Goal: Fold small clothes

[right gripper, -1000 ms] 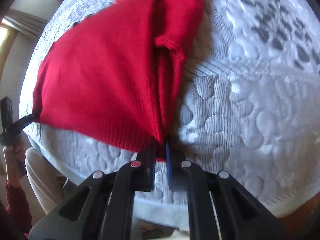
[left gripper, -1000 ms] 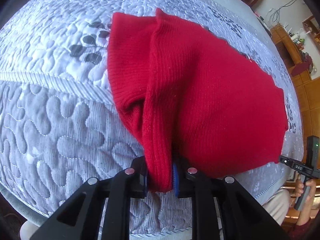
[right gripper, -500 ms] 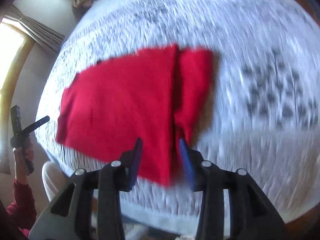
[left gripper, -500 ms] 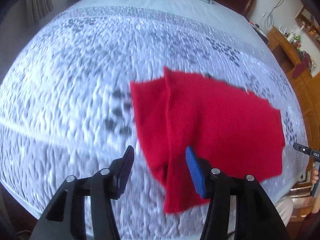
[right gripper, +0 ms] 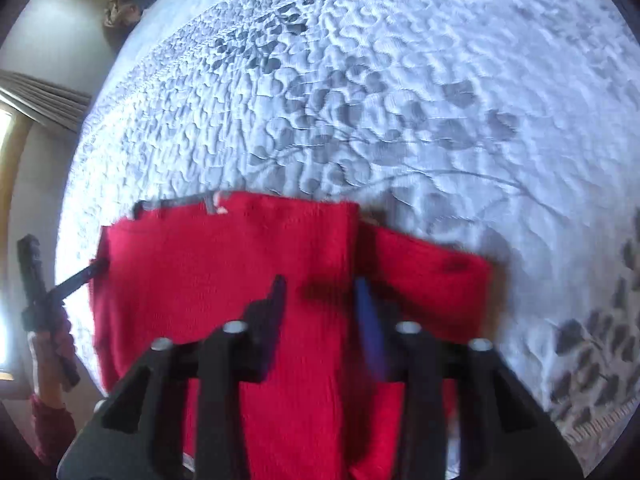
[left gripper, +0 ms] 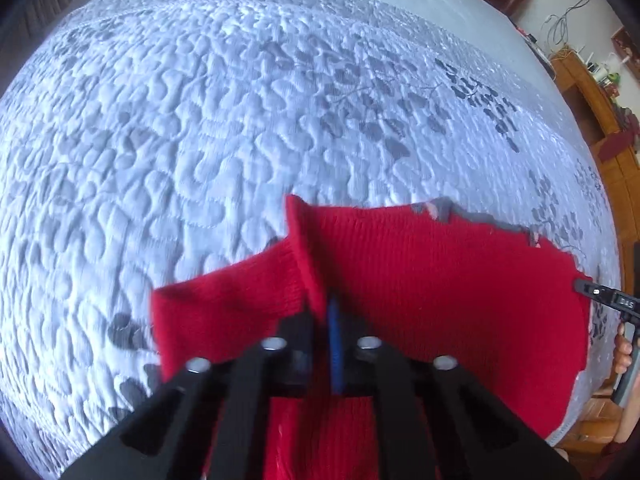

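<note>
A red knit garment [left gripper: 440, 280] lies flat on the grey quilted bedspread [left gripper: 200, 120], with a sleeve [left gripper: 224, 312] spread to the left. My left gripper [left gripper: 320, 320] is shut on a raised fold where that sleeve meets the body. In the right wrist view the same garment [right gripper: 200, 280] fills the lower half, with its other sleeve [right gripper: 424, 280] to the right. My right gripper [right gripper: 320, 296] hovers over that shoulder seam, its jaws still apart and closing with red knit beneath them. A grey neck label [right gripper: 212, 204] shows at the far edge.
The bedspread [right gripper: 440, 100] stretches far beyond the garment. A hand with the other gripper shows at the garment's edge [left gripper: 624, 340] [right gripper: 44, 312]. Wooden furniture [left gripper: 600, 100] stands on the right, a curtain [right gripper: 40, 100] on the left, and a dark heap [right gripper: 132, 0] at the bed's far end.
Both grippers let go of the near hem and the garment dropped flat. They then moved forward over it to the shoulder seams. The left shut on a fold and the right narrowed.
</note>
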The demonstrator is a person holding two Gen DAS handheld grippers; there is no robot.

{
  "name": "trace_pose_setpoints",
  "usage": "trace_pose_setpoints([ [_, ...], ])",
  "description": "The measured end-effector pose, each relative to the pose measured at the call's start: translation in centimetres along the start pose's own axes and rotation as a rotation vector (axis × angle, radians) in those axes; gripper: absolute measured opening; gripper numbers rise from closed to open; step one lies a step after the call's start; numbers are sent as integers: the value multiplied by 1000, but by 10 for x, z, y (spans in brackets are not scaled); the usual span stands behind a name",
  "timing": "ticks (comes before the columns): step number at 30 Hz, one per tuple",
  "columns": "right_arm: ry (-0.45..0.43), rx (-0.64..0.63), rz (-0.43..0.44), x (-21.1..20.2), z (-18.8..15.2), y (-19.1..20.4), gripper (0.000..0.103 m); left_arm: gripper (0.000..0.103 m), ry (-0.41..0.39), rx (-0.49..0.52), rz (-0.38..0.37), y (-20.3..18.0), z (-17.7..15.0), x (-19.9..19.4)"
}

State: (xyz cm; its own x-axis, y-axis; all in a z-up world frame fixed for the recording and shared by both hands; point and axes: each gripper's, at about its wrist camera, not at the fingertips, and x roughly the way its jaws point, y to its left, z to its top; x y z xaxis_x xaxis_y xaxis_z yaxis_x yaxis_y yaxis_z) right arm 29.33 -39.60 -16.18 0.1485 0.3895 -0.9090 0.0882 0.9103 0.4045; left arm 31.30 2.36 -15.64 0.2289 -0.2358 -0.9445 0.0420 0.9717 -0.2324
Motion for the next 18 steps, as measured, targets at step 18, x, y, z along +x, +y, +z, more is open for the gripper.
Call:
trace_pose_setpoints([
  [18,-140,42,-40,-17,-21,-18,26,18,-130,42,137,-3,-16,-16],
])
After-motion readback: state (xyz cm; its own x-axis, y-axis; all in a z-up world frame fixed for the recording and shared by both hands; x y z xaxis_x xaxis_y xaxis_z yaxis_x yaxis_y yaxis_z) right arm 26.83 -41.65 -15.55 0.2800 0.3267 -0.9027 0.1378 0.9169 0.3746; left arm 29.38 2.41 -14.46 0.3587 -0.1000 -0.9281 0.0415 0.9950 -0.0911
